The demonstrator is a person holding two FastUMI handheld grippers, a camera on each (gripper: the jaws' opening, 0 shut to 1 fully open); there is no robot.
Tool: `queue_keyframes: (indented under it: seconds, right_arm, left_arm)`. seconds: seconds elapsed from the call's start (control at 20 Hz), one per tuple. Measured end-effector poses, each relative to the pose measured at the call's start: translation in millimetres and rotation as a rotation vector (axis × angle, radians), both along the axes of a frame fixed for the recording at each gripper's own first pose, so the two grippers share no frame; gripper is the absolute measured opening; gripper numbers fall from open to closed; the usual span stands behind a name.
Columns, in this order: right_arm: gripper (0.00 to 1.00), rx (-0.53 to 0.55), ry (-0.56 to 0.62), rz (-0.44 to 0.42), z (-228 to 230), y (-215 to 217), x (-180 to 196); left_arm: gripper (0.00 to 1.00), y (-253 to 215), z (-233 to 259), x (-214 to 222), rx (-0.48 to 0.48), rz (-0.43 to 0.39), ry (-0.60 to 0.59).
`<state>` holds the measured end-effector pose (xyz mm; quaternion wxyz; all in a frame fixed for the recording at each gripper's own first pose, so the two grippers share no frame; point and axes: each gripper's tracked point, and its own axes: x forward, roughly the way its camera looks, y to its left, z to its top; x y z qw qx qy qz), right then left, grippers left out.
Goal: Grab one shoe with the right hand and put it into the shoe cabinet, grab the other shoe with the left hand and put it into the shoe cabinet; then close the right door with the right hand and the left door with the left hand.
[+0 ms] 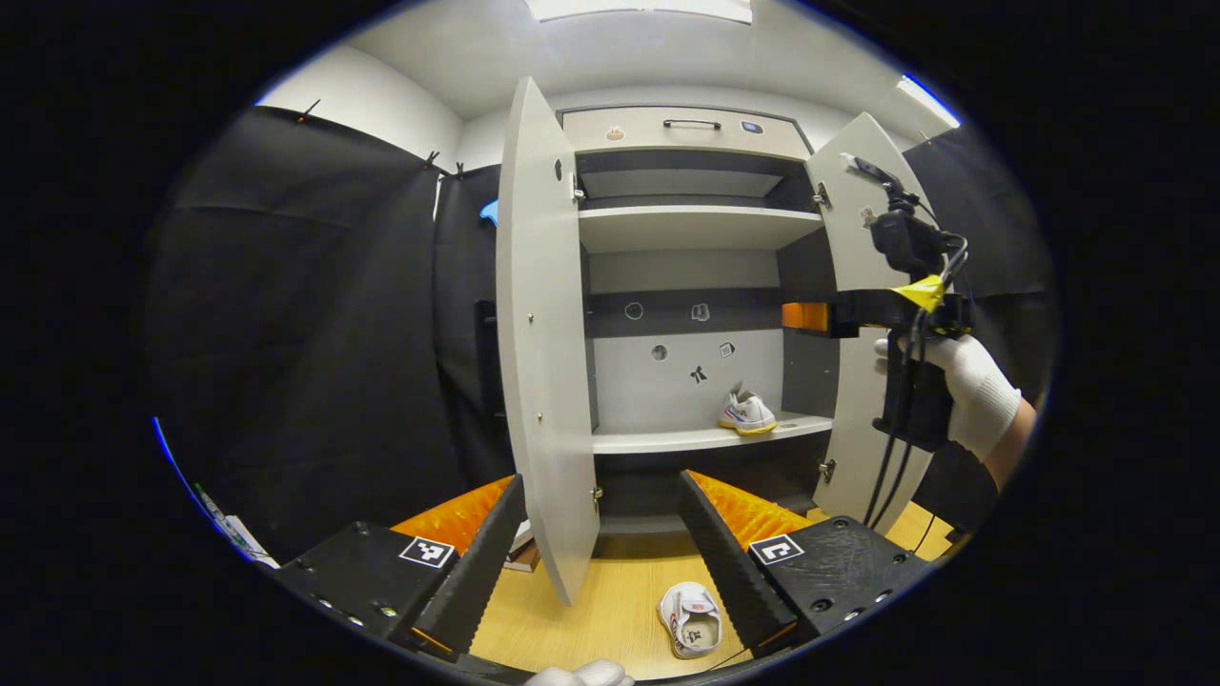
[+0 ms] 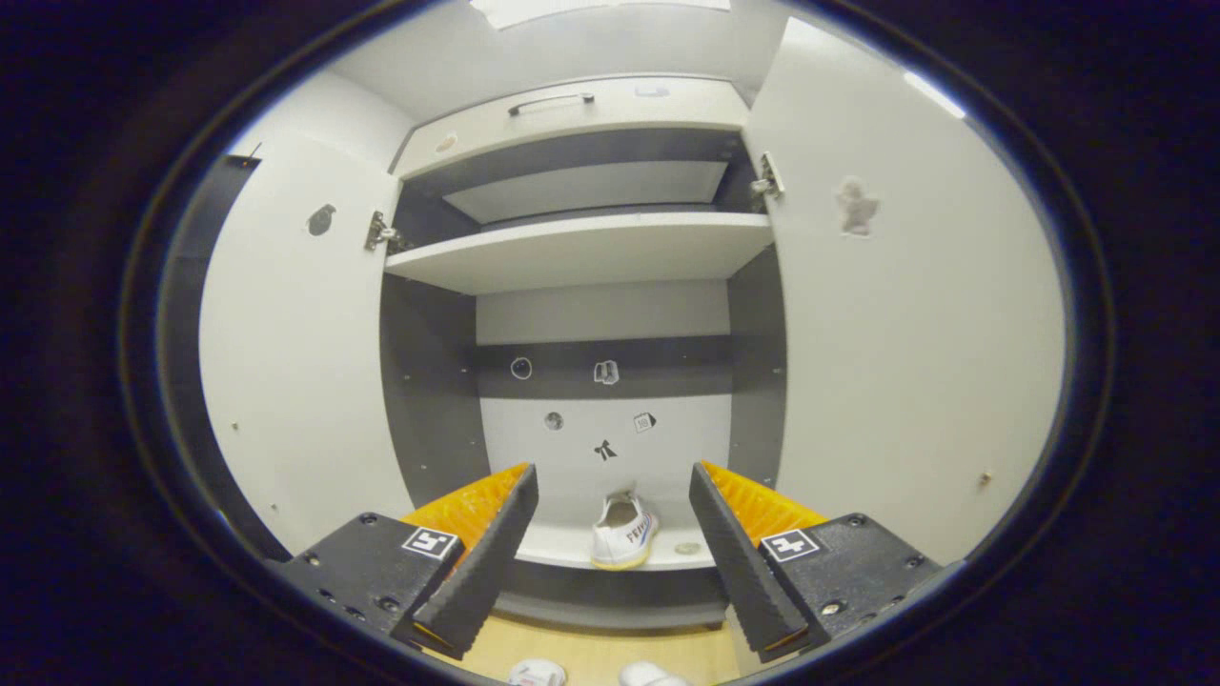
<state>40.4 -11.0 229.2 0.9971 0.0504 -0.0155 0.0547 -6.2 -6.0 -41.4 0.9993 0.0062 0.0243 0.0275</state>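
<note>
We've got one shoe (image 2: 623, 530) on the cabinet shelf (image 2: 572, 553), second shoe (image 1: 691, 619) on the floor (image 1: 591, 610), both doors open, both grippers open and empty.

White shoe (image 1: 747, 413), yellow sole; grey cabinet (image 1: 693, 229); tan floor (image 1: 610, 600).

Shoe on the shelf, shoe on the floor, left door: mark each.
Shoe on the shelf (image 1: 747, 415): left gripper view, its side.
Shoe on the floor (image 1: 693, 619): left gripper view, its opening.
Left door (image 1: 540, 362): left gripper view, inner face.
</note>
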Motion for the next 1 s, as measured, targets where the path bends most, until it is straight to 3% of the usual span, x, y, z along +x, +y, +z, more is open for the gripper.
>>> queue_keyframes:
  seconds: [0.35,0.6,0.7,0.85,1.0]
  right_arm:
    - [1.0,-0.044,0.003,-0.091,-67,-54,-106]
    - [1.0,-0.016,0.061,-0.136,-99,-76,-145]
    - [1.0,-0.029,0.063,-0.155,-96,-84,-152]
    - [1.0,-0.062,0.078,-0.186,-95,-97,-161]
    - [1.0,-0.088,0.108,-0.201,-101,-105,-165]
  left_arm:
    - [0.96,-13,-11,3,0.015,-0.069,-0.006]
    - [0.96,-28,-30,6,0.034,-0.12,-0.007]
    - [1.0,-40,-53,9,0.045,-0.155,0.019]
    - [0.96,-50,-100,14,0.055,-0.188,0.079]
    - [0.96,-62,-169,13,0.044,-0.21,0.205]
